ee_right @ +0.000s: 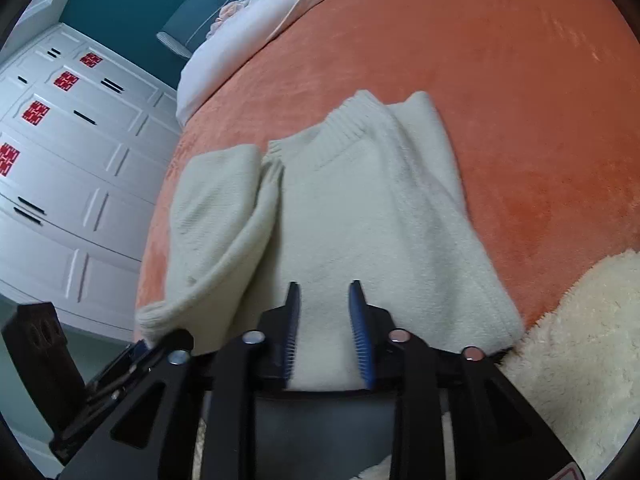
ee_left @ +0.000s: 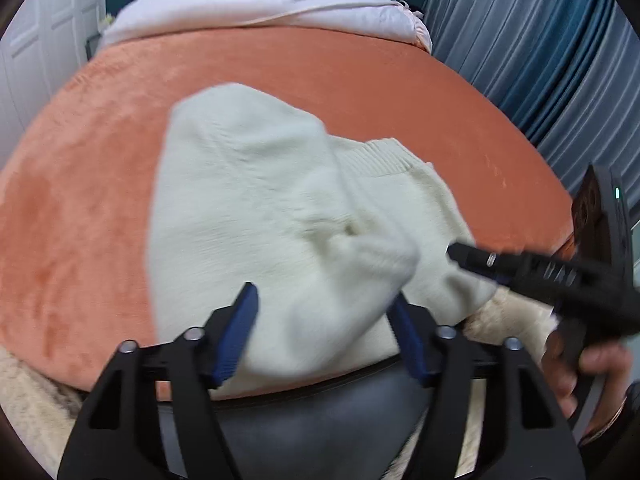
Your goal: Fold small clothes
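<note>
On the orange plush bed cover lies a cream knitted sweater, lengthwise, ribbed collar pointing away. Left tongs gape apart above it; right tongs stand slightly parted, gripping nothing.

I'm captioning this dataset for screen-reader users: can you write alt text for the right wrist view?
A cream knit sweater lies on an orange bedspread, its sleeves folded in over the body. The right gripper is open above its near hem, and the left gripper meets a sleeve cuff at lower left.
</note>
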Action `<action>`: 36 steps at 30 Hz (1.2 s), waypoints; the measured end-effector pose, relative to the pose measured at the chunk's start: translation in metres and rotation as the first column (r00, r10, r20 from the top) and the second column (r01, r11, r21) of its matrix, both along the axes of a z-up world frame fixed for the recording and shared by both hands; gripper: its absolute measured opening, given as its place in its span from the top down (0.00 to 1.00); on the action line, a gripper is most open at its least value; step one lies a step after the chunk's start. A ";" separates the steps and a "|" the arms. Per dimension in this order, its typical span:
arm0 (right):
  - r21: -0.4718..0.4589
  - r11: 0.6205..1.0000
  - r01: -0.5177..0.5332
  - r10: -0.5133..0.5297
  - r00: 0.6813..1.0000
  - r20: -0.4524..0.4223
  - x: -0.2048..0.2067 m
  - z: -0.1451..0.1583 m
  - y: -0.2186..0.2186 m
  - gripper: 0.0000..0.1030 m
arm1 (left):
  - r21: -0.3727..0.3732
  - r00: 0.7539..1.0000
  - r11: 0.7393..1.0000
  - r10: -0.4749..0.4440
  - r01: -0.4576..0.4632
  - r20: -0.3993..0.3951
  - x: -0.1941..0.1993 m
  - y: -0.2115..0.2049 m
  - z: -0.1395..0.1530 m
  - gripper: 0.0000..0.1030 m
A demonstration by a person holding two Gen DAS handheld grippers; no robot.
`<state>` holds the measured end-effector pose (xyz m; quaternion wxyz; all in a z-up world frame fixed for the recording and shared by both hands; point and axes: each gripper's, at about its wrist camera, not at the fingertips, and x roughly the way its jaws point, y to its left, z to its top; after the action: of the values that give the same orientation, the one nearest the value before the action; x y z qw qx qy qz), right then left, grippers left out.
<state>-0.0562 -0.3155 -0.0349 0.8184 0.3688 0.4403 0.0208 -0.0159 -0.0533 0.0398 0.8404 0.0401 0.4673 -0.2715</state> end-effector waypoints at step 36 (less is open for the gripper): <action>-0.090 0.996 0.018 -0.026 0.995 -0.097 0.021 -0.004 -0.015 0.81 | -0.008 0.975 1.000 0.022 -0.025 -0.223 0.004 0.037 -0.040 0.76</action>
<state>-0.0348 -0.3308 -0.0387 0.8116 0.3373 0.4764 -0.0261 -0.0122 -0.0159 0.0002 0.7861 -0.0006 0.5576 -0.2668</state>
